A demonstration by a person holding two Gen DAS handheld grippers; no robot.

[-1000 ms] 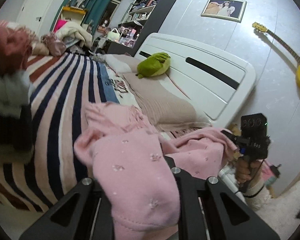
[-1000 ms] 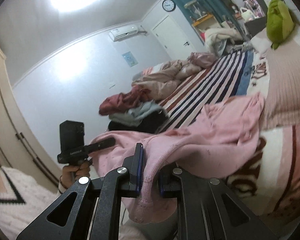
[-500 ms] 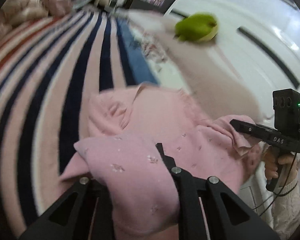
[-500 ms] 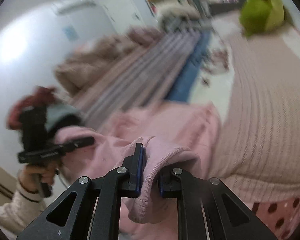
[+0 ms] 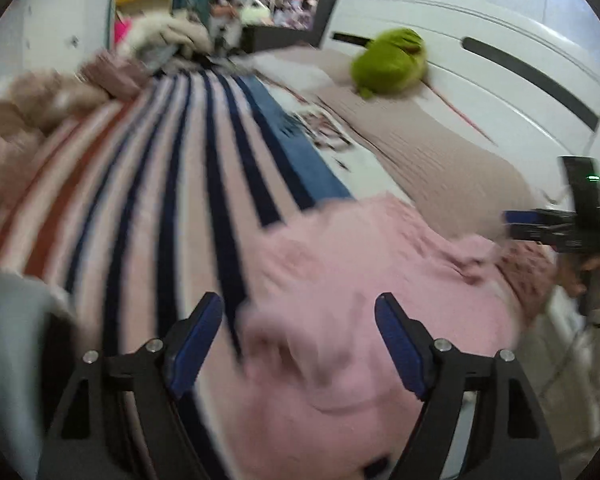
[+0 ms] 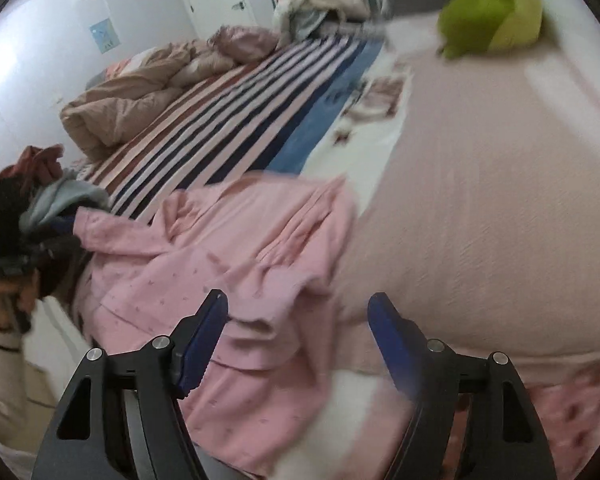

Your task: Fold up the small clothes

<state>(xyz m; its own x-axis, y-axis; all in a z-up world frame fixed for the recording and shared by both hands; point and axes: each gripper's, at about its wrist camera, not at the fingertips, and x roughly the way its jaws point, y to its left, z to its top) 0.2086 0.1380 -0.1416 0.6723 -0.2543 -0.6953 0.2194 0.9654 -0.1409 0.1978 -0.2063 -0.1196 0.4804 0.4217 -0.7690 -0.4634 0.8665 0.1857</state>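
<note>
A small pink garment point(image 5: 372, 292) with a tiny flower print lies spread on the bed, near its front edge. It also shows in the right wrist view point(image 6: 236, 256). My left gripper point(image 5: 300, 340) is open just above the garment's near edge, with blue pads wide apart and nothing between them. My right gripper point(image 6: 296, 336) is open over the garment's other end, also empty. Each gripper shows from the side in the other's view, the right gripper point(image 5: 556, 232) and the left gripper point(image 6: 8, 240). Both views are blurred by motion.
The bed has a striped blanket point(image 5: 172, 184) and a beige ribbed cover point(image 6: 480, 200). A green plush toy point(image 5: 388, 64) lies by the white headboard point(image 5: 500, 52). A pile of clothes point(image 6: 48, 192) sits at the left; a rumpled duvet point(image 6: 140, 96) lies further back.
Both grippers held the pink garment lifted a second ago. They lowered it onto the bed and opened; the garment now lies flat and free.
</note>
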